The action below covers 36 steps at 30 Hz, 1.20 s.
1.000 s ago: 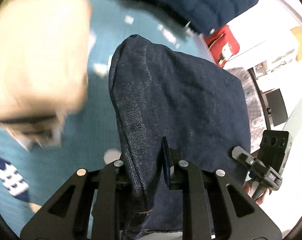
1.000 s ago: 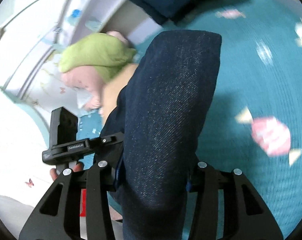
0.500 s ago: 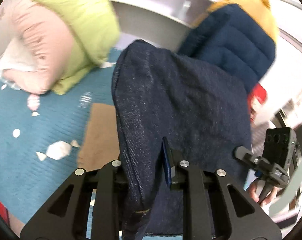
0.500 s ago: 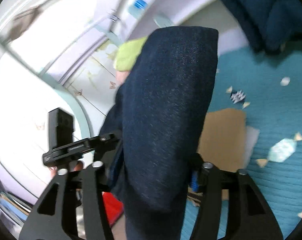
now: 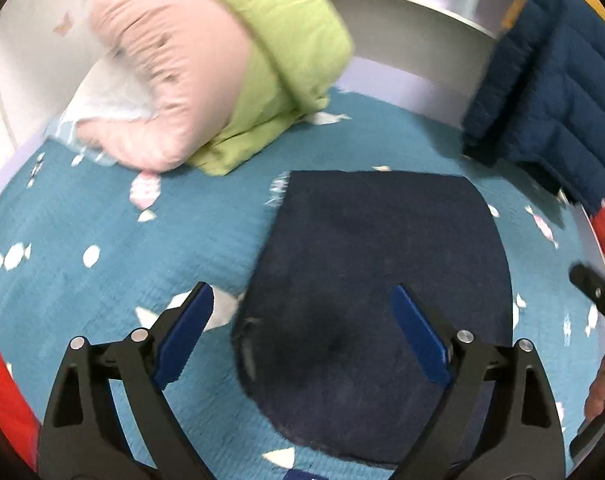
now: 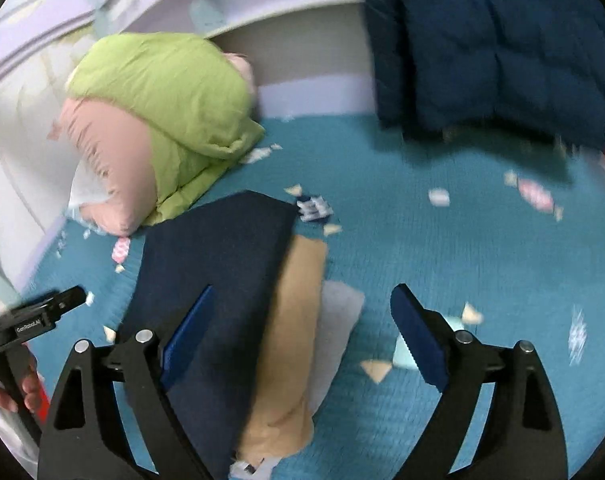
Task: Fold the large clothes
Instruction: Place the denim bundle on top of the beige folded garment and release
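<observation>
Dark denim set down folded on the bed, both grippers spread and empty.

The folded dark denim garment (image 5: 382, 304) is seen lying flat on the teal candy-print bedspread (image 5: 102, 280), and in the right wrist view it (image 6: 214, 276) is stacked on a tan folded piece (image 6: 294, 320), which lies over a pale grey one (image 6: 338, 320). The left gripper (image 5: 302, 336) is held just above the denim with its blue-padded fingers (image 5: 186, 332) spread wide, nothing pinched. The right gripper (image 6: 302, 336) is likewise held wide apart and empty, one finger (image 6: 190, 324) over the denim, the other over bare bedspread. A green and pink bundle of bedding (image 5: 222, 60) is seen piled at the far left of the bed, and a quilted navy jacket (image 6: 490, 40) at the far right. Both views are motion-blurred.
</observation>
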{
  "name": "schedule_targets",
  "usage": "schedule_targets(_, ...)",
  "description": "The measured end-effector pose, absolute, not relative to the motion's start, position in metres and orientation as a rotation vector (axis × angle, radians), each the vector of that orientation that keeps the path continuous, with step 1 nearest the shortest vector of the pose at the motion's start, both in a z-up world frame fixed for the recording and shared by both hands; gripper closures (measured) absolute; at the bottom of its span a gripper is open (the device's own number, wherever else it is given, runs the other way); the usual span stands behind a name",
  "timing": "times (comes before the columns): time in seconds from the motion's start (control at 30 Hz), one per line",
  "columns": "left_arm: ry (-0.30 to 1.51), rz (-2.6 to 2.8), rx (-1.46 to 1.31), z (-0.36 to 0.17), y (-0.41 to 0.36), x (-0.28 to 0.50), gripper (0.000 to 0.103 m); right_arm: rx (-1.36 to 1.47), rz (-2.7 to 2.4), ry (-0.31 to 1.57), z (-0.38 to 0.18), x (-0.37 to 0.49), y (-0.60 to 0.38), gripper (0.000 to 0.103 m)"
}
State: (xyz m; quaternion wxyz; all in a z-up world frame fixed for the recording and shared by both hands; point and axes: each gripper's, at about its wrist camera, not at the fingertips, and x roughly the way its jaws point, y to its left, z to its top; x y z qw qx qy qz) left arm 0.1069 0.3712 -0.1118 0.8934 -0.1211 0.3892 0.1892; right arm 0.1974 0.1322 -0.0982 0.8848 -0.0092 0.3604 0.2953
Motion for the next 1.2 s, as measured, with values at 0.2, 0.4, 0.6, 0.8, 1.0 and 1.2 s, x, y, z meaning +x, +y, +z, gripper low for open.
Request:
schedule_targets(0.2, 0.836, 0.351, -0.196, -0.144, 0.342, 0.119, 0.071, -0.089, 0.706, 0.756, -0.118, 0.195, 0.183, 0.062)
schedule_targets(0.4, 0.900, 0.318, -0.268, -0.179, 0.340, 0.123, 0.080, -0.125, 0.672, 0.831, -0.160, 0.196, 0.199, 0.072)
schedule_targets(0.6, 0.918, 0.331, -0.252, -0.204, 0.321, 0.107, 0.080, -0.166, 0.674, 0.823, -0.174, 0.171, 0.178, 0.072)
schedule_targets(0.8, 0.927, 0.351, -0.266, -0.217, 0.305, 0.085, 0.080, -0.076, 0.701, 0.934, -0.197, 0.152, 0.149, 0.070)
schedule_targets(1.0, 0.948, 0.355, -0.264, -0.224, 0.292, 0.069, 0.080, -0.072, 0.711, 0.963, -0.202, 0.138, 0.135, 0.068)
schedule_targets(1.2, 0.960, 0.359, -0.296, -0.230, 0.284, 0.056, 0.080, -0.101, 0.706, 0.961, -0.203, 0.127, 0.131, 0.067)
